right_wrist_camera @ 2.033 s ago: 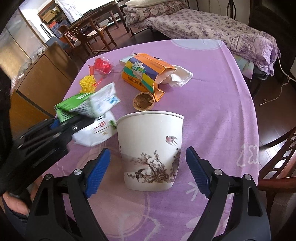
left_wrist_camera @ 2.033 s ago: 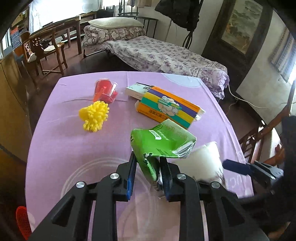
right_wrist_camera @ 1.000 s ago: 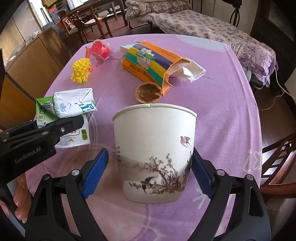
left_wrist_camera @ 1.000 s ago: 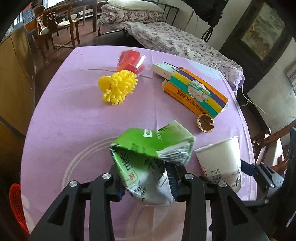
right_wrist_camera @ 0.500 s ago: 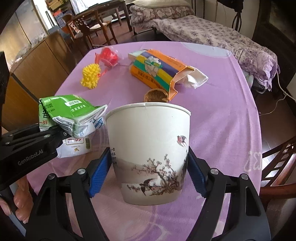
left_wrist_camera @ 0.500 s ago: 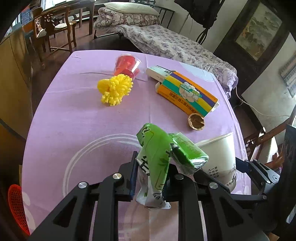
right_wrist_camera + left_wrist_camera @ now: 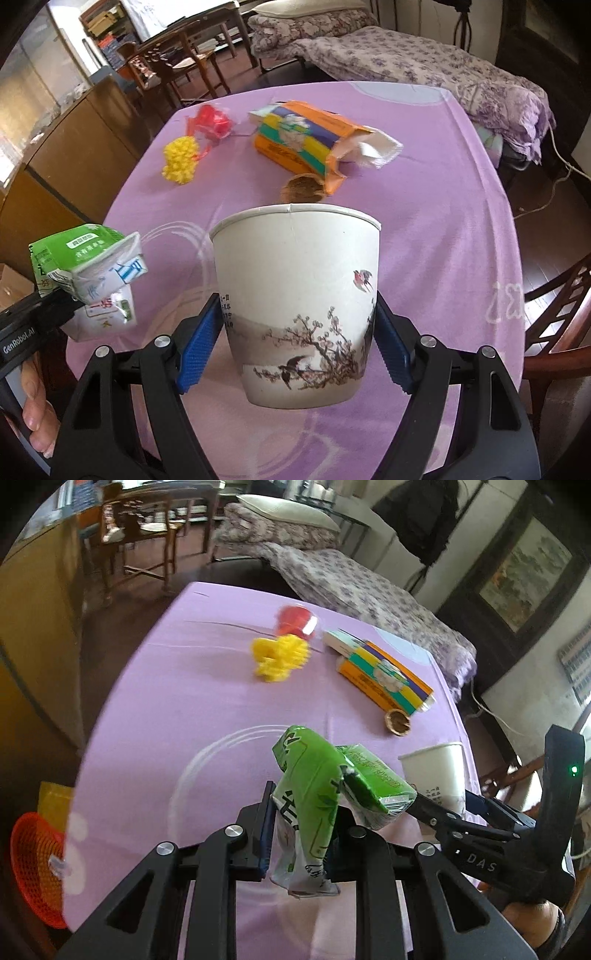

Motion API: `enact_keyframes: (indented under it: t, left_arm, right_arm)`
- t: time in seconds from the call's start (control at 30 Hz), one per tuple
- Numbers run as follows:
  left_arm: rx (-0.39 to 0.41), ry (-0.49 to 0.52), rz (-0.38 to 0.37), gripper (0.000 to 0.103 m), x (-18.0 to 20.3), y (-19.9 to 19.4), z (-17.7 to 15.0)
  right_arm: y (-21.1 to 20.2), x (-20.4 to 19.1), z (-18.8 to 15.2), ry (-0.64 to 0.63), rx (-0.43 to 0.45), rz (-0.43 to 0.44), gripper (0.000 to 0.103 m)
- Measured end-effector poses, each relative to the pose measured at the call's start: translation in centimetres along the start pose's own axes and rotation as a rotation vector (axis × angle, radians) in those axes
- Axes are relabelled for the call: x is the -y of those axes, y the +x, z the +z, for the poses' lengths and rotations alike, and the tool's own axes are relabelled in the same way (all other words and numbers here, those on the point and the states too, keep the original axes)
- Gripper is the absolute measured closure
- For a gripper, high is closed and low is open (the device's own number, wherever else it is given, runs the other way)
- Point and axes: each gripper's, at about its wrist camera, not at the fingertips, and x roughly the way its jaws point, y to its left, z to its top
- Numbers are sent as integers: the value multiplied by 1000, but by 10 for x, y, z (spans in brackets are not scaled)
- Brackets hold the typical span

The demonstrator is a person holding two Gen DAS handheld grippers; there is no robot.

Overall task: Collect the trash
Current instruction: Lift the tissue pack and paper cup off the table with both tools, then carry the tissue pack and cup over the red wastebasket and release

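The left gripper [image 7: 300,840] is pinching a crumpled green-and-white drink carton [image 7: 314,794], seemingly lifted; the right gripper [image 7: 295,347] is clasping a white printed paper cup [image 7: 297,295] (blue pads against both sides).

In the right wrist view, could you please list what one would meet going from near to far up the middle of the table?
Paper cup held in the right gripper → walnut shell → striped tissue box → far edge of the purple tablecloth → bed.
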Motion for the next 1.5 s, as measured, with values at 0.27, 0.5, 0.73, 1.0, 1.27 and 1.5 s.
enact_keyframes:
  t: [0.27,0.5,0.73,1.0,1.27,1.5]
  left_arm:
    - [26,-40,36,82,-25,-29,-16]
    - [66,-64,52,82,-43,-61,-29]
    - [116,-123,81,82,-77,-93,-41]
    - [141,-273,177,82,-168,-122,-71]
    - [78,-443,306,82,-269,-122,-116]
    - [18,-564,365,82,-332,-112,-152]
  right_arm:
    - [-14,-28,-21,-52,-3,86,27]
    - [-26,-57,-30,-80,0,131,27]
    - [-40,-113,-31,-182,-1,209,27]
    - [-40,-212,-32,-344,-59,336,27]
    - [-13,-312,-45,-503,-169,386,27]
    - [31,-373,-59,-582,-295,375,27]
